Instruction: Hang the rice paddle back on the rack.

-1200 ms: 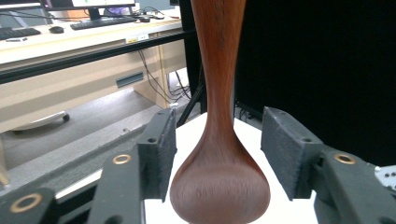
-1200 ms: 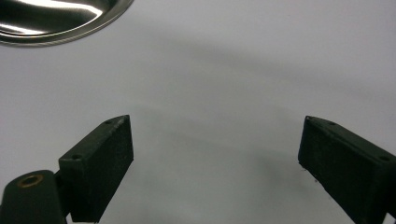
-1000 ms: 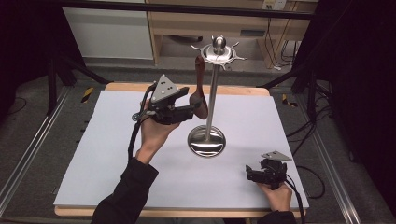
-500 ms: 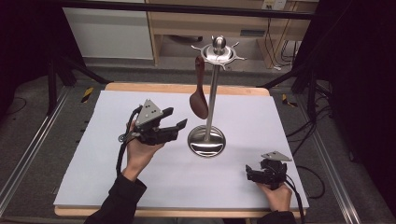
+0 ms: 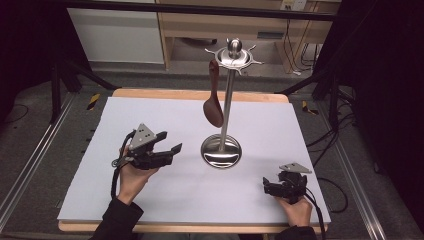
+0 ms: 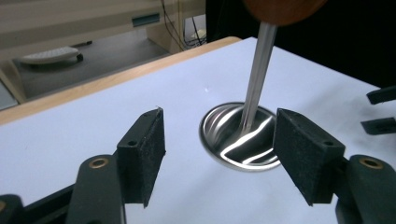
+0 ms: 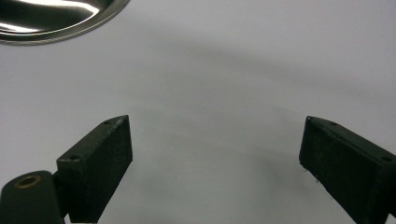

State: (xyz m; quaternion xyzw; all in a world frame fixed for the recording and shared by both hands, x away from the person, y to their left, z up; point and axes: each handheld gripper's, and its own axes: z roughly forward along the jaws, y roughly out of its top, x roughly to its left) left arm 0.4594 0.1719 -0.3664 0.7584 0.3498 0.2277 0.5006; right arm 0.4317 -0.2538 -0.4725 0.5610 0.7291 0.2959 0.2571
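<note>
Fingers spread and empty on both my grippers, the left gripper just beside the steel utensil stand where a brown wooden spoon hangs, the right gripper low near the white table corner.

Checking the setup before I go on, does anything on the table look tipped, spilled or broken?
Nothing stands out. The tall metal stand is upright on the white table cover, and the brown wooden spoon hangs from its top.
</note>
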